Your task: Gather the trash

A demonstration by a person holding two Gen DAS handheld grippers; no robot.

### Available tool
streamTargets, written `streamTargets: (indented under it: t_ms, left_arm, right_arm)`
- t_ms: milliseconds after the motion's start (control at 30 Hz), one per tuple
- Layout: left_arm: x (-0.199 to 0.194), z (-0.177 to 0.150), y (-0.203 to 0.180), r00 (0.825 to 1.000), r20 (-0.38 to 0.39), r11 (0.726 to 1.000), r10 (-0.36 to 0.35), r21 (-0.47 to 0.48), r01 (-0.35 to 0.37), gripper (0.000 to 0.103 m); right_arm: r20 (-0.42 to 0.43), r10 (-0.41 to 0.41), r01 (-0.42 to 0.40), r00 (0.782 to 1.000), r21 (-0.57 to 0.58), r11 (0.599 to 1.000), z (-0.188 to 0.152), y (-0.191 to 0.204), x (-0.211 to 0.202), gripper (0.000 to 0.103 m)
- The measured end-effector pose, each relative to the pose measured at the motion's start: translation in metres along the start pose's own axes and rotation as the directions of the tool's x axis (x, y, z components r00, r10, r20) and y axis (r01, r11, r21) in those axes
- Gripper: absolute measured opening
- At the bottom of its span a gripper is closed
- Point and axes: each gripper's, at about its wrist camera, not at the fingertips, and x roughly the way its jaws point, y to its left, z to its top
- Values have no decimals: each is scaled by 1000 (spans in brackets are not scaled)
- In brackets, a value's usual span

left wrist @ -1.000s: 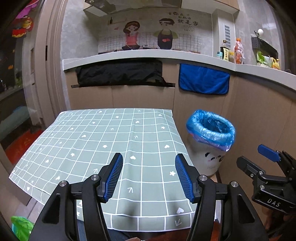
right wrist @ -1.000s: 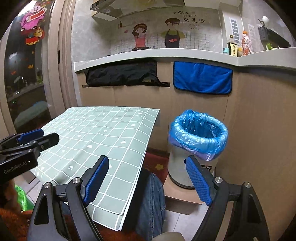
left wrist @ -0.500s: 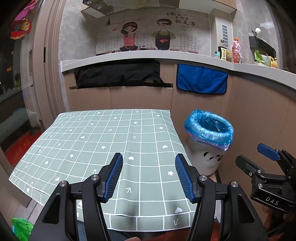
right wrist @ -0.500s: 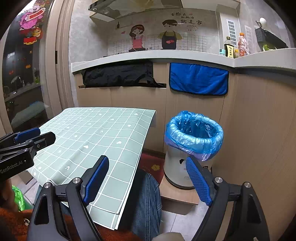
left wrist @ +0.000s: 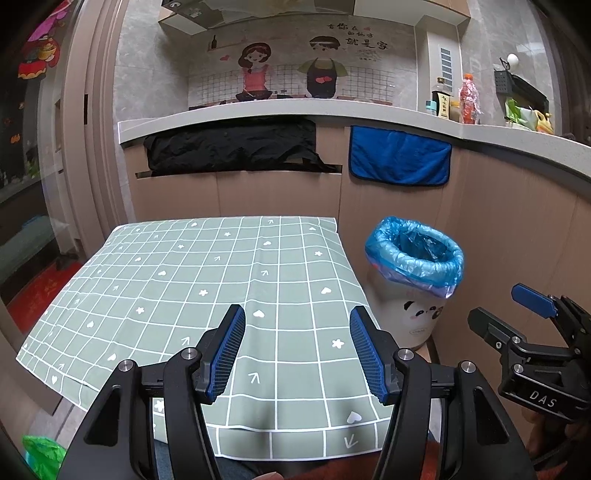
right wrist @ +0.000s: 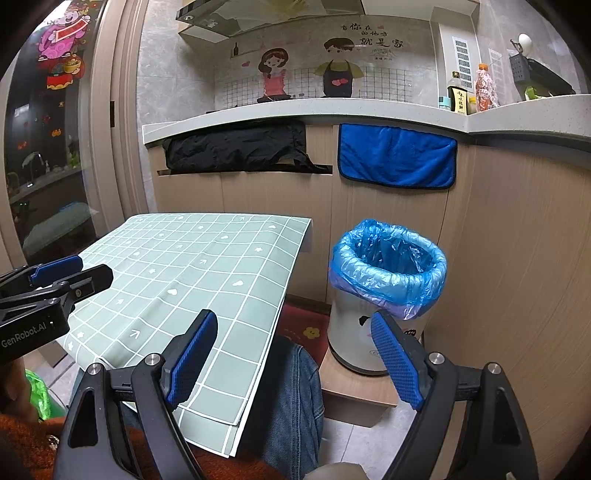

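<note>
While no trash is showing on the table (left wrist: 177, 280), I am holding both grippers (left wrist: 295, 354) (right wrist: 291, 365) released and empty, the right one nearer the bin (right wrist: 388, 258).

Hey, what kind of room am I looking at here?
Most likely a home kitchen or dining corner: a range hood above a countertop with sauce bottles, and a lined trash bin beside a table with a checked cloth.

left gripper (left wrist: 295, 350) and right gripper (right wrist: 291, 358), apparently empty, fingers apart
</note>
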Motion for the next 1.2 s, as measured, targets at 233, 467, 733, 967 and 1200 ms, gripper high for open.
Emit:
streamTargets:
  t_ms: [233,467,733,967,1200]
  left_arm:
    - [0,-1,0,1000,-3,1000,-12,12,12,60]
    - [-1,-1,-3,1000,-2,999,-19,25,19,60]
    - [0,-1,-4,1000,-6,999,-25,30,25,60]
    - [0,-1,-5,1000,-6,999,-28,30,28,60]
    - [0,-2,-3,999,-4,999,-32,32,32,60]
  right_arm:
    - [15,-14,14,1000,0,1000,0,-1,-3,83]
    - [51,-37,36,998,20,999,6,-6,-10,83]
    - [62,-48,47,997,20,999,8,-8,-12,83]
    - [52,-47,45,998,24,999,8,-9,-12,83]
    - [51,-39,37,998,29,999,9,-11,-12,83]
